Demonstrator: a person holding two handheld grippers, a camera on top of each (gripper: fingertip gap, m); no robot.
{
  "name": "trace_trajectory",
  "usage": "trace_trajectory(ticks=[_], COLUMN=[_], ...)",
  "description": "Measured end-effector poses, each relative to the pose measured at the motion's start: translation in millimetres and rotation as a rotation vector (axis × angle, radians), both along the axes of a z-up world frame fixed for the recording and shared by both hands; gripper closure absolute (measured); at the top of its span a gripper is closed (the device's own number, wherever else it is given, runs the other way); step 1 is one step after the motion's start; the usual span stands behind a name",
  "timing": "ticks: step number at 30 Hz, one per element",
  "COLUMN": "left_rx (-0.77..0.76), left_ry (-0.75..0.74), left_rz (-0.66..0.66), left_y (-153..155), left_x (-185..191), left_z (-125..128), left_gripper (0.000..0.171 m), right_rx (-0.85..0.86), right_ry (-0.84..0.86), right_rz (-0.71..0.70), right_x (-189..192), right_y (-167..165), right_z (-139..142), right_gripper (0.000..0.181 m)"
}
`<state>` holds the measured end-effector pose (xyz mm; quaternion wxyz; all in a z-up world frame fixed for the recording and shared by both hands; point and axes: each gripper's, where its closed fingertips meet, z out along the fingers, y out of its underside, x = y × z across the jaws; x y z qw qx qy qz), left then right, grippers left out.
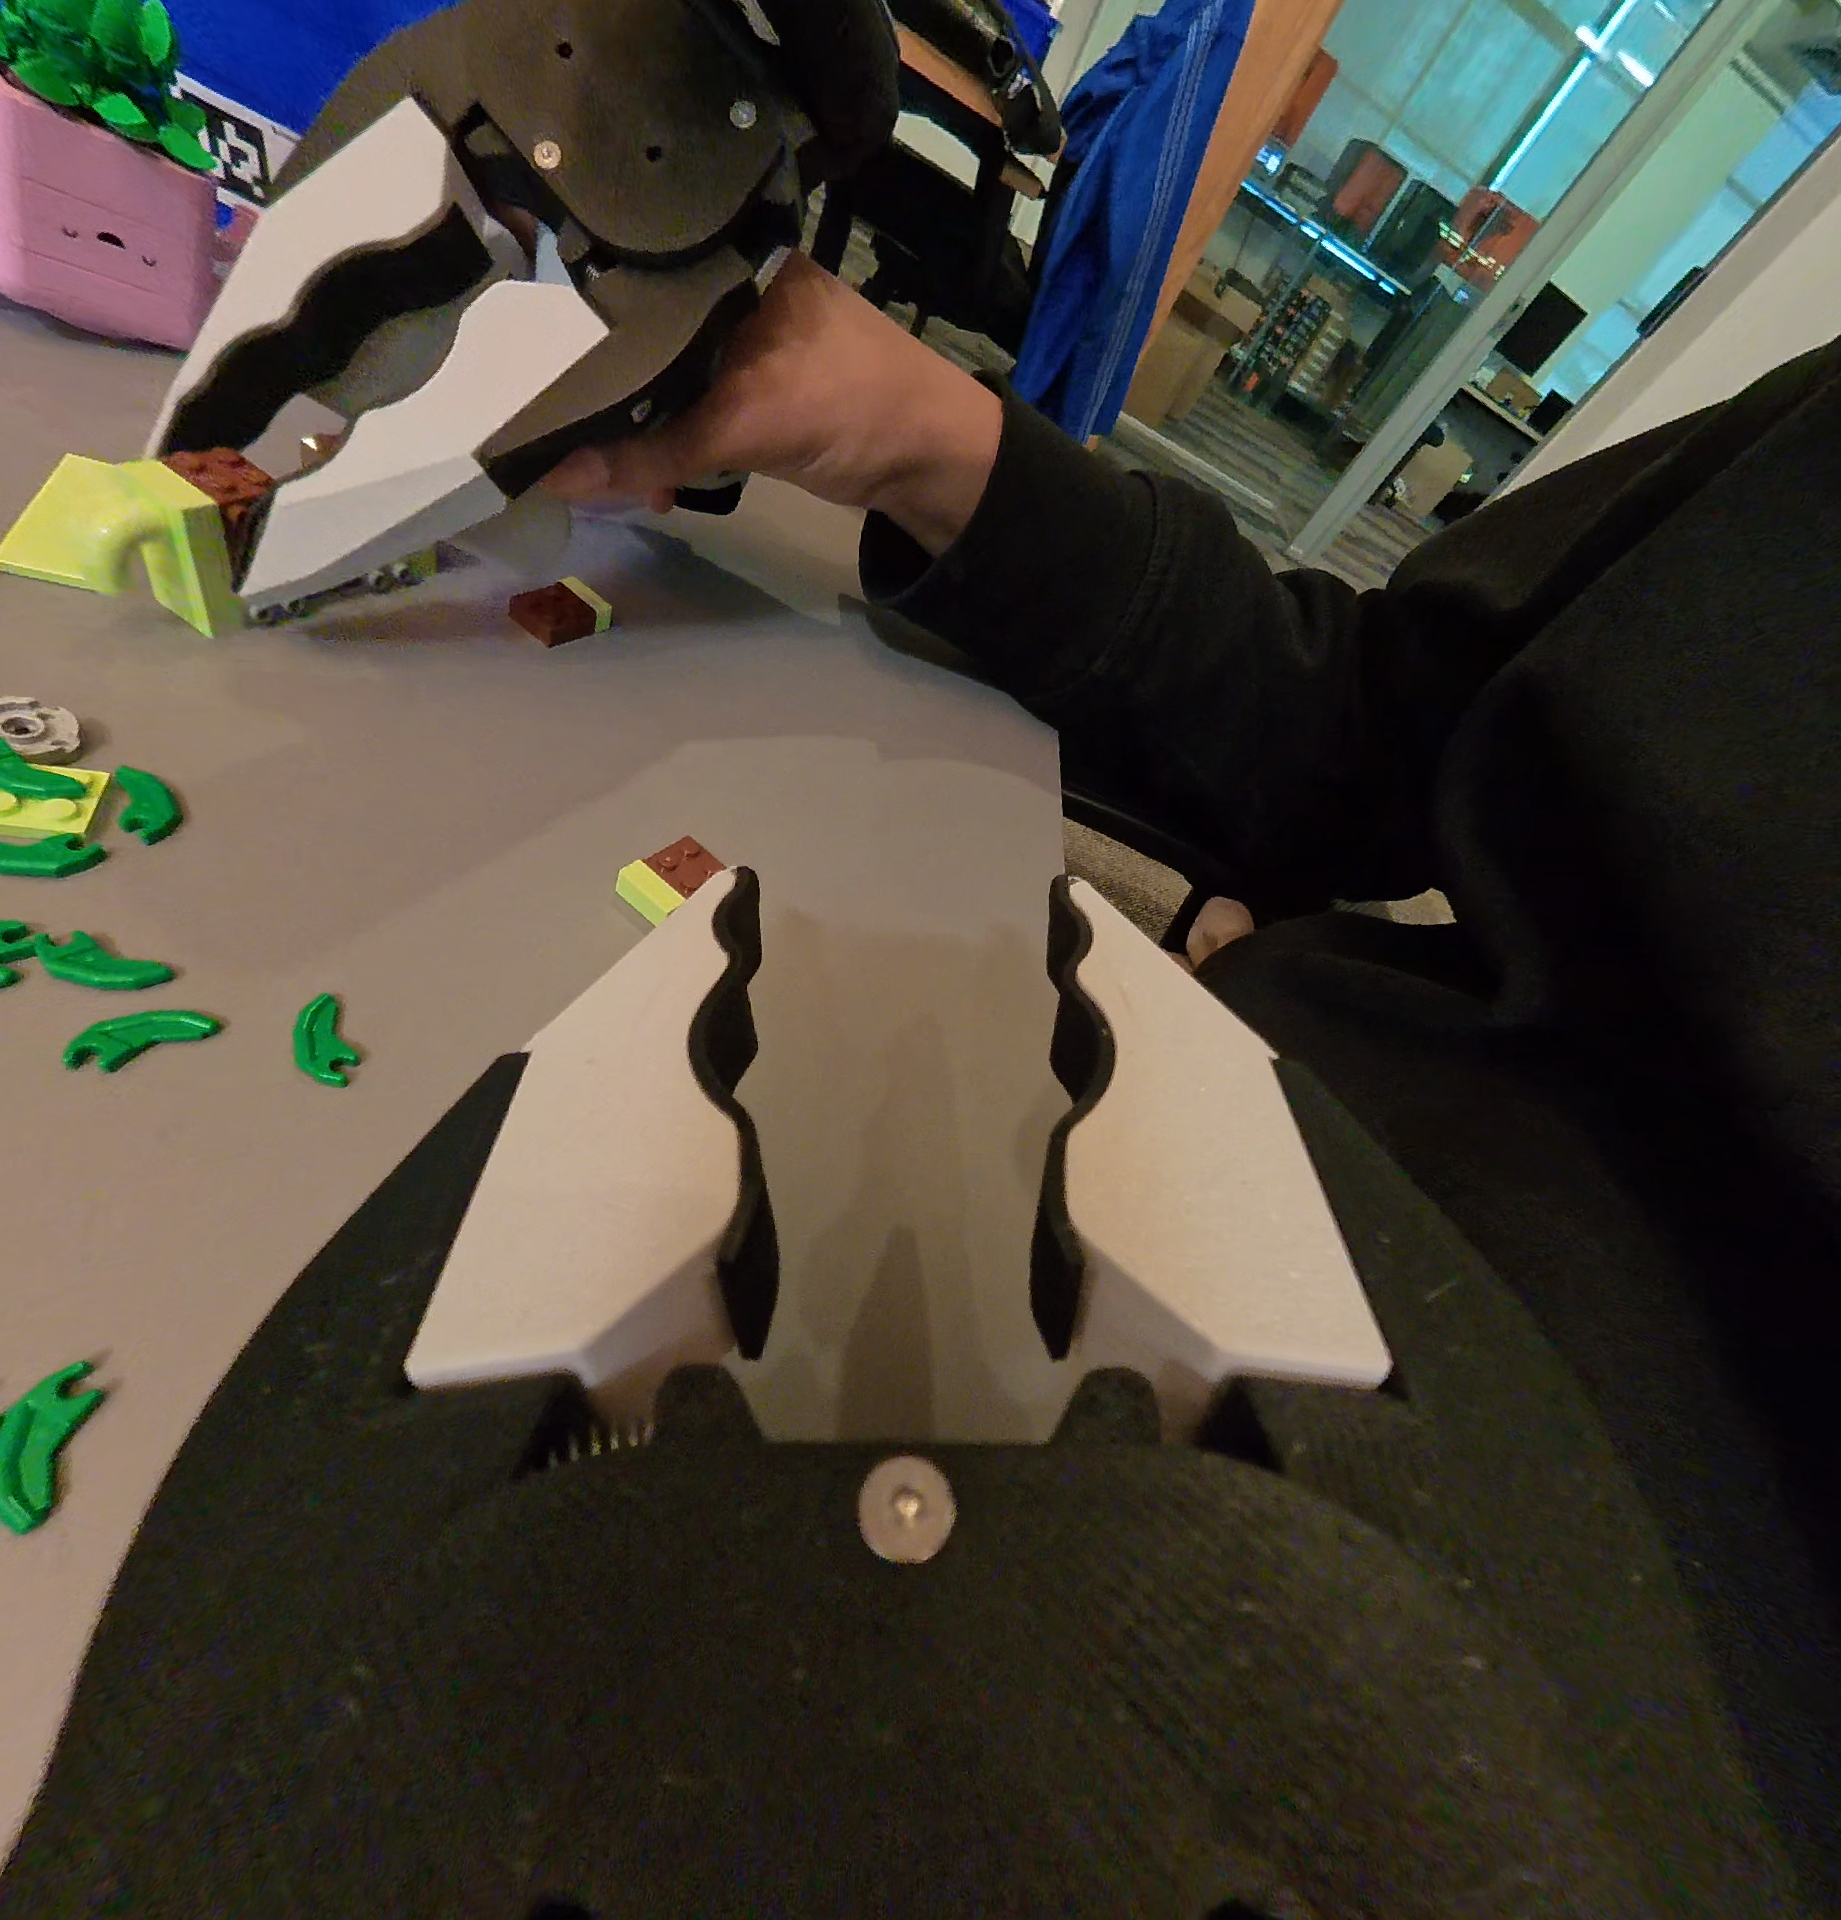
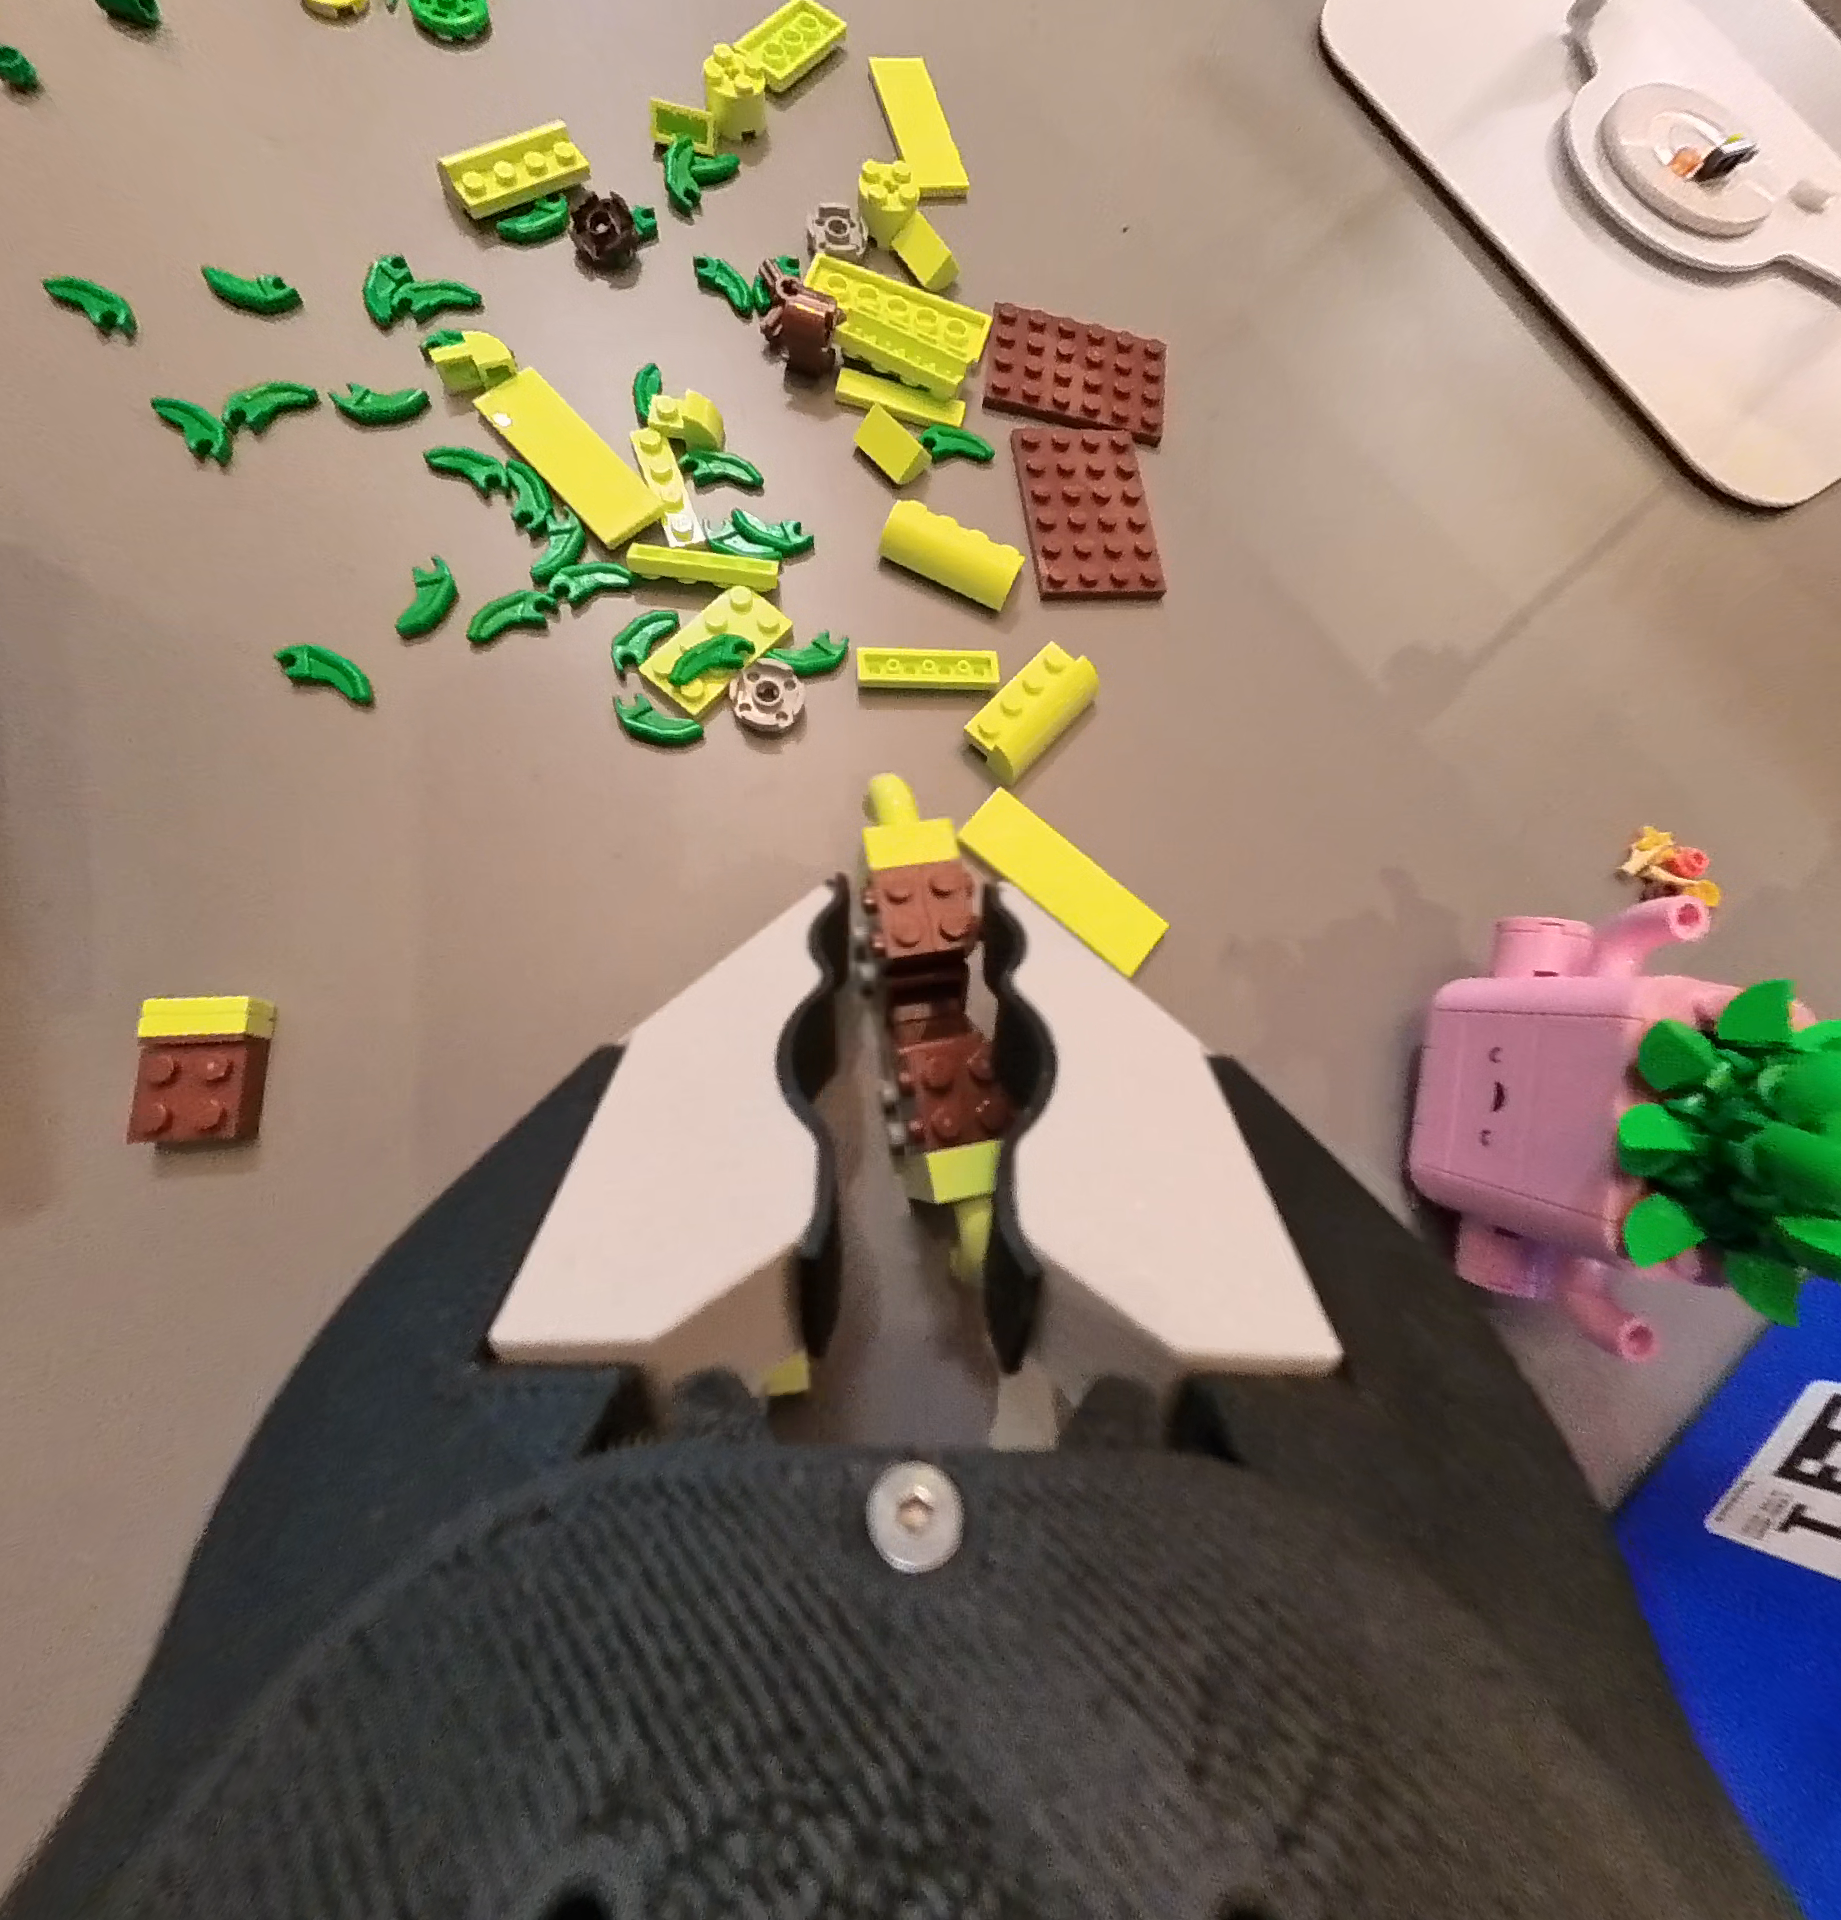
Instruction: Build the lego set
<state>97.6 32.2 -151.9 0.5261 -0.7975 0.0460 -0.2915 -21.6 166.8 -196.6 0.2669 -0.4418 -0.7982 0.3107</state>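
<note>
My right gripper (image 2: 916, 899) is shut on a brown-and-lime lego assembly (image 2: 921, 920) with lime curved ends. The assembly lies along the gap between the fingers, just above the grey table. The left wrist view shows this gripper (image 1: 246, 520) at the upper left, with the assembly (image 1: 168, 520) at its tips. My left gripper (image 1: 903, 894) is open and empty, low over the table near its front edge. A small brown-and-lime brick (image 1: 672, 878) lies just beside its left fingertip. Another small brown-and-lime brick (image 1: 561, 613) lies farther off. One such brick (image 2: 201, 1075) sits left of the right gripper.
Loose lime bricks (image 2: 895, 332), green leaf pieces (image 2: 500, 478) and two brown plates (image 2: 1077, 369) are scattered ahead. A pink pot with green leaves (image 2: 1518, 1122) and a blue box (image 2: 1778, 1507) stand at the right, and a white tray (image 2: 1467, 208) at the far right. A person's sleeve (image 1: 1311, 644) lies along the table edge. The small brown-and-lime brick (image 1: 672, 878) is about 6 cm from my left fingertips and 12 cm from my right. It is also in sight in the right wrist view (image 2: 190, 1055).
</note>
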Motion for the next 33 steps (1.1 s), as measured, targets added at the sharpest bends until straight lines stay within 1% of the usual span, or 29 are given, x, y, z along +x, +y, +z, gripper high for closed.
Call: trace_trajectory(ticks=[1,6,10,15,17,19,20,23,24,25,26,27,28,29,30,32,33], left_rx=[0.000,-0.002,0.005,0.016,0.013,0.015,0.013,0.003,0.004,0.021,0.058,0.086,0.090,0.084,0.067,0.047,0.053], left_ry=[-0.003,-0.020,-0.021,-0.005,-0.005,-0.008,-0.011,-0.017,-0.014,-0.007,0.008,0.036,0.074,0.106,0.127,0.172,0.196], left_rz=[-0.001,-0.008,-0.010,-0.031,-0.032,-0.029,-0.026,-0.017,-0.014,-0.023,-0.041,-0.040,-0.014,-0.006,-0.010,0.002,0.020], left_y=[-0.1,-0.3,-0.9,-2.8,-2.7,-2.6,-2.4,-1.3,-1.2,-2.7,-5.5,-7.0,-5.9,-5.2,-4.6,-1.3,1.2], left_x=[0.0,-0.1,0.1,4.1,4.2,3.6,3.0,1.4,1.1,2.6,6.1,7.6,5.5,4.9,5.0,0.9,-3.3], left_z=[0.1,0.5,1.5,2.4,2.0,2.3,2.3,1.0,1.1,3.2,7.9,10.9,10.3,8.5,5.9,3.5,4.5], left_gripper=[0.118,0.118,0.118,0.122,0.122,0.122,0.122,0.122,0.122,0.131,0.156,0.171,0.171,0.171,0.171,0.171,0.168], right_rx=[-0.005,-0.050,-0.048,-0.059,-0.076,-0.114,-0.141,-0.229,-0.255,-0.270,-0.273,-0.270,-0.270,-0.274,-0.282,-0.275,-0.260], right_ry=[-0.005,-0.025,-0.031,-0.048,-0.040,-0.028,-0.023,0.045,0.093,0.146,0.200,0.252,0.293,0.319,0.336,0.358,0.367], right_rz=[0.009,0.079,0.152,0.179,0.173,0.160,0.149,0.111,0.103,0.102,0.104,0.108,0.101,0.084,0.062,0.001,-0.023], right_x=[1.2,10.8,21.0,24.6,24.2,25.5,27.3,35.8,39.4,44.2,50.9,58.9,67.1,74.7,81.5,91.7,95.8], right_y=[-1.1,-11.9,-22.1,-29.1,-29.5,-29.7,-29.6,-31.1,-32.9,-35.4,-38.0,-40.5,-41.8,-42.0,-41.7,-36.2,-32.9], right_z=[-0.5,-0.3,-0.5,-1.2,1.9,10.9,17.0,41.0,50.3,59.1,66.3,71.1,72.9,72.1,69.3,61.1,57.1], right_gripper=[0.162,0.162,0.162,0.160,0.145,0.127,0.121,0.118,0.119,0.123,0.131,0.141,0.153,0.159,0.159,0.152,0.155])
